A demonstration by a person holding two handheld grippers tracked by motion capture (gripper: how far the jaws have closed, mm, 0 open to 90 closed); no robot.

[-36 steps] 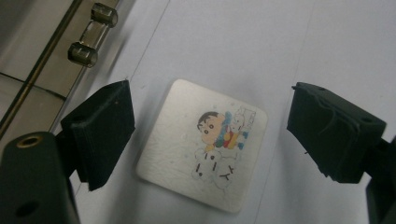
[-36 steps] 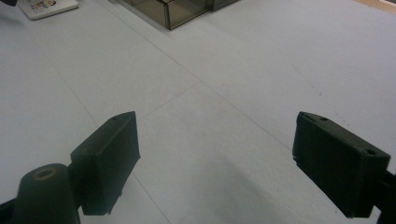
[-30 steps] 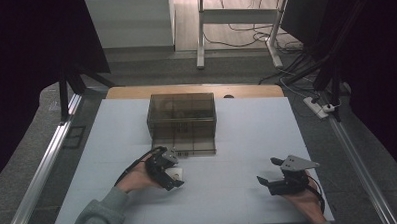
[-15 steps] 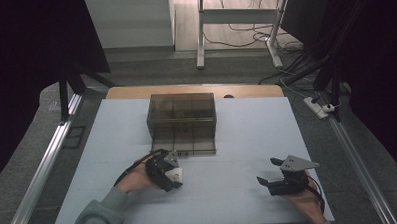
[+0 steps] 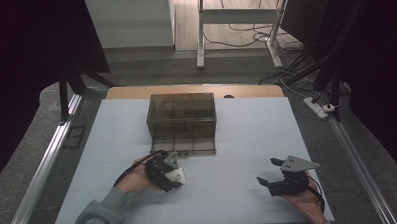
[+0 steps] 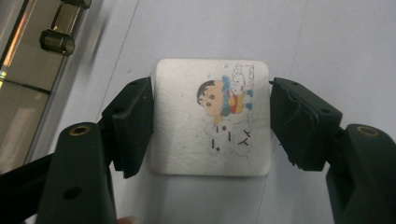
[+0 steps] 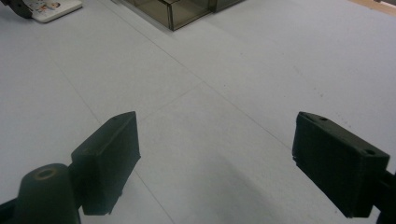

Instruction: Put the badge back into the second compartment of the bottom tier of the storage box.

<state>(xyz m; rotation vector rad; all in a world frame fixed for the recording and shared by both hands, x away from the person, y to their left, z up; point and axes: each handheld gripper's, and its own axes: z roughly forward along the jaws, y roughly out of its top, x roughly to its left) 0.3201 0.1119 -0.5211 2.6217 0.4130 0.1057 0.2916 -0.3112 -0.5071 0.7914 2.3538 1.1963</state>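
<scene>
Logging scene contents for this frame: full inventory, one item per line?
white square card: 1, white with a cartoon print, flat on the table between the left gripper's jaws
box: 1, smoky transparent with inner dividers, table centre
table: 1, pale surface with a wooden far edge
power strip: 1, white, floor right of the table
left gripper: 1, black, jaws at the card's two sides
right gripper: 1, black, open over bare table

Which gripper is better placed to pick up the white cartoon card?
Left. The left gripper already straddles the white card, its fingers at the card's two side edges. The right gripper sits open over bare table, well away from it.
</scene>
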